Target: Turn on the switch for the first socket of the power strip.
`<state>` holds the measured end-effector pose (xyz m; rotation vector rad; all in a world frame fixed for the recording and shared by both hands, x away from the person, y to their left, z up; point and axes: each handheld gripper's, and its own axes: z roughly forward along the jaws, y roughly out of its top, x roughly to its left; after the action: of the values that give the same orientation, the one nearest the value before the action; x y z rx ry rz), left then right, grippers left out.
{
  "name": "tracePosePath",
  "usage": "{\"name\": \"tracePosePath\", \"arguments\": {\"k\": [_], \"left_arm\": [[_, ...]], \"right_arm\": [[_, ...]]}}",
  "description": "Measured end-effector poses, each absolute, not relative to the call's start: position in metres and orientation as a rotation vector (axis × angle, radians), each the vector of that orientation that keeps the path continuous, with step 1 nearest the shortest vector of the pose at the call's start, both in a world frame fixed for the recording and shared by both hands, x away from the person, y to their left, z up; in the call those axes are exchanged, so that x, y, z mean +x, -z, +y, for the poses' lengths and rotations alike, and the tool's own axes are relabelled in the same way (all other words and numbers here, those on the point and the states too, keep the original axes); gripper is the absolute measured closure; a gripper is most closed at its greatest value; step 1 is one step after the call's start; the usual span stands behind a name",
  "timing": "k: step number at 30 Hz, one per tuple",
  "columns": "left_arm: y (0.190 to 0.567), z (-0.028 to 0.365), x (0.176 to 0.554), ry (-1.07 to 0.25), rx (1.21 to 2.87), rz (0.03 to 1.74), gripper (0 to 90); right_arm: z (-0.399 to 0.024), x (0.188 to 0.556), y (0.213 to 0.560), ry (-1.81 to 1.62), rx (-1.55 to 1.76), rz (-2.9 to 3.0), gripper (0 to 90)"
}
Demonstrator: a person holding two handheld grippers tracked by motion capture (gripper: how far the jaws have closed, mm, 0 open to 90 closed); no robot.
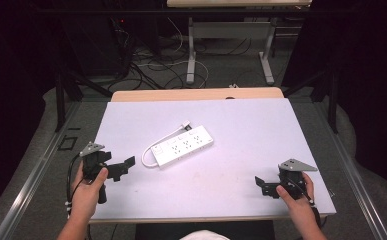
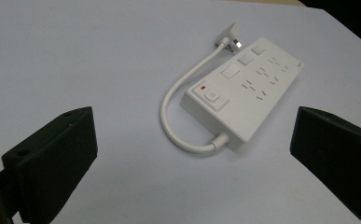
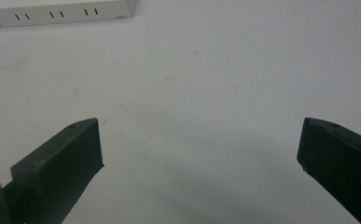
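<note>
A white power strip point(image 1: 182, 146) lies mid-worktop point(image 1: 241, 125), cord looped. The left gripper point(image 1: 123, 168) and right gripper point(image 1: 262, 185), jaws wide, sit near the front corners.

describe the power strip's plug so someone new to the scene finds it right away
Start at the white table, then the white power strip lying slantwise near its middle. A short white cable loops from the strip's switch end back along its side; the plug is the small angled white head at the cable's free end, metal pins showing, beside the strip's far corner.
</note>
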<state>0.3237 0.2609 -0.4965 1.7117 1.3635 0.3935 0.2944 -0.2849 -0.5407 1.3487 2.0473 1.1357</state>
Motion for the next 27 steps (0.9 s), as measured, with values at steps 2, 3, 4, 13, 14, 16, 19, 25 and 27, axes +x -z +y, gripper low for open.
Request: {"name": "tracePosePath", "arguments": {"k": [2, 3, 4, 13, 14, 16, 19, 25, 27], "left_arm": [[0.502, 0.263, 0.322, -0.396, 1.703, 1.378, 0.7], [0.504, 0.265, 0.321, -0.397, 1.706, 1.382, 0.6], [0.506, 0.266, 0.321, -0.401, 1.706, 1.390, 0.6], [0.527, 0.273, 0.316, -0.413, 1.693, 1.419, 0.7], [0.528, 0.275, 0.316, -0.420, 1.698, 1.418, 0.7], [0.531, 0.277, 0.315, -0.421, 1.697, 1.427, 0.7], [0.535, 0.280, 0.315, -0.444, 1.703, 1.430, 0.7], [0.541, 0.287, 0.314, -0.477, 1.719, 1.447, 0.7], [0.544, 0.288, 0.314, -0.480, 1.713, 1.453, 0.7]], "right_arm": [[-0.285, 0.294, 0.541, -1.134, 1.350, 2.046, 0.0], [-0.285, 0.294, 0.541, -1.138, 1.349, 2.047, 0.0], [-0.286, 0.295, 0.541, -1.136, 1.344, 2.047, 0.0], [-0.285, 0.295, 0.541, -1.139, 1.349, 2.048, 0.0], [-0.285, 0.295, 0.541, -1.138, 1.348, 2.047, 0.0], [-0.286, 0.295, 0.541, -1.136, 1.347, 2.047, 0.0], [-0.286, 0.295, 0.541, -1.132, 1.340, 2.040, 0.0], [-0.288, 0.295, 0.541, -1.130, 1.337, 2.046, 0.0], [-0.288, 0.295, 0.541, -1.134, 1.340, 2.046, 0.0]]}}
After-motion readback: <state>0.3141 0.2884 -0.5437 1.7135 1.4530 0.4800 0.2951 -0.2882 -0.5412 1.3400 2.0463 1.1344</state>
